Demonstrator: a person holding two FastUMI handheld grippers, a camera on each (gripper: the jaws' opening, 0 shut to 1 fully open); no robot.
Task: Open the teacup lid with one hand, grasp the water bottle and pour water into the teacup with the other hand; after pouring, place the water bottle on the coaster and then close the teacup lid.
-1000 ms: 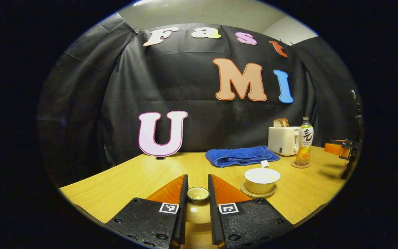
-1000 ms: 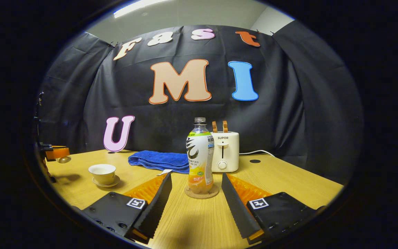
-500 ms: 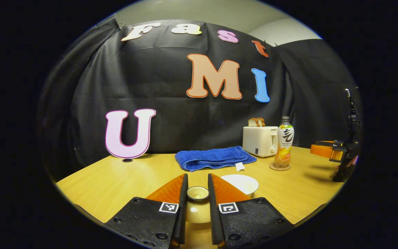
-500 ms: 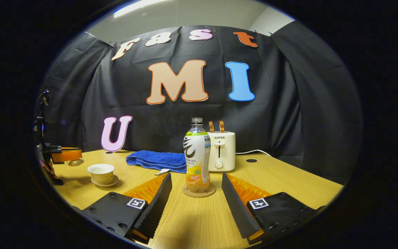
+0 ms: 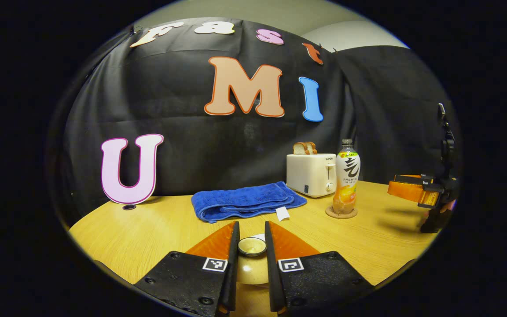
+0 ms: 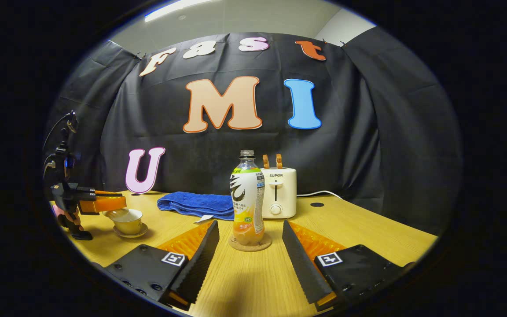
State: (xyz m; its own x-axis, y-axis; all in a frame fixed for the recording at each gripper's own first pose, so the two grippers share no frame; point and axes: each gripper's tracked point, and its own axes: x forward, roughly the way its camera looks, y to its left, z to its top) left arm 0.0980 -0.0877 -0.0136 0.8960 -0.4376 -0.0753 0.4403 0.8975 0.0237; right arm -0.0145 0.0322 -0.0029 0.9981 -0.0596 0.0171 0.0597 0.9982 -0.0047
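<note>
While the left gripper [image 5: 251,242] pinches the lid [image 5: 251,246] by its knob at bottom centre of the left gripper view, the bottle [image 5: 346,182] stands on its coaster [image 5: 341,212] at right. In the right gripper view, the right gripper [image 6: 249,244] waits with fingers apart, bottle between; at left the lid hovers above the cup [image 6: 128,221], likely ready for closing.

Two grippers: one [image 5: 251,240] at bottom centre of the left gripper view, one [image 6: 250,246] at bottom centre of the right gripper view. One teacup [image 6: 129,221] on one saucer [image 6: 130,232], one lid [image 5: 252,246], one water bottle [image 6: 247,198], one coaster [image 6: 250,242], one toaster [image 6: 279,199] holding two bread slices [image 5: 305,148], one blue towel [image 6: 196,204], one table [image 6: 253,281].
</note>
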